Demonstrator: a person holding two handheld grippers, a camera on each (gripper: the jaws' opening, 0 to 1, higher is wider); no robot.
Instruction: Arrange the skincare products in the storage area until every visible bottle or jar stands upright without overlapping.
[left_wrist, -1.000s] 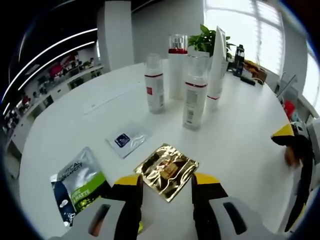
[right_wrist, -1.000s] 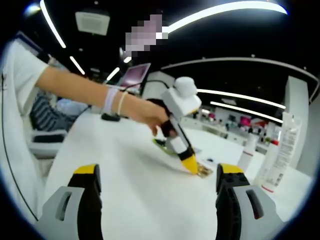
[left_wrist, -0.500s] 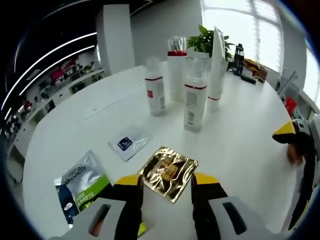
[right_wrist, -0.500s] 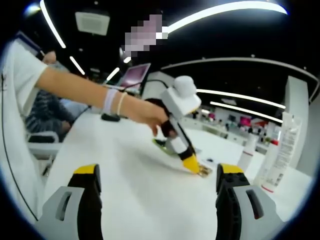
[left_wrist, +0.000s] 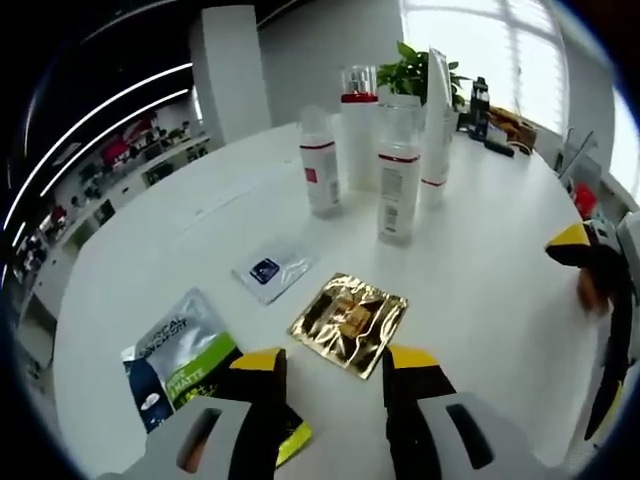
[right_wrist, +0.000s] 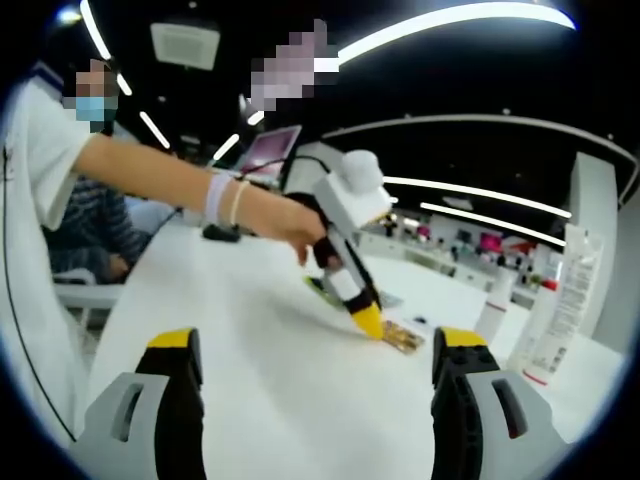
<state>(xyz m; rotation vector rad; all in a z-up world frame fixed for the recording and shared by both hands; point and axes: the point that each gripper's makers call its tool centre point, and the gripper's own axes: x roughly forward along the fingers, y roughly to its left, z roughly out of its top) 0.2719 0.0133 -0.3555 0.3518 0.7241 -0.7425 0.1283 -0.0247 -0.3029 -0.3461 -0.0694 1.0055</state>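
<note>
Centrally, the left gripper is hovering with jaws parted and empty before a crinkled gold foil sachet on the white round tabletop; white red-banded bottles are standing upright beyond. Meanwhile the right gripper, jaws spread wide and empty, is facing a person's hand angling the left gripper downward toward the sachet.

The table is a smooth white surface with a soft sheen under the window light. The gold sachet looks like crinkled metallic foil, highly reflective. The green-and-grey sachet is glossy printed film, and the small clear sachet is transparent plastic. The bottles look like frosted, translucent plastic with matt white labels. Both grippers' jaws appear as matt grey plastic with yellow tips.
</note>
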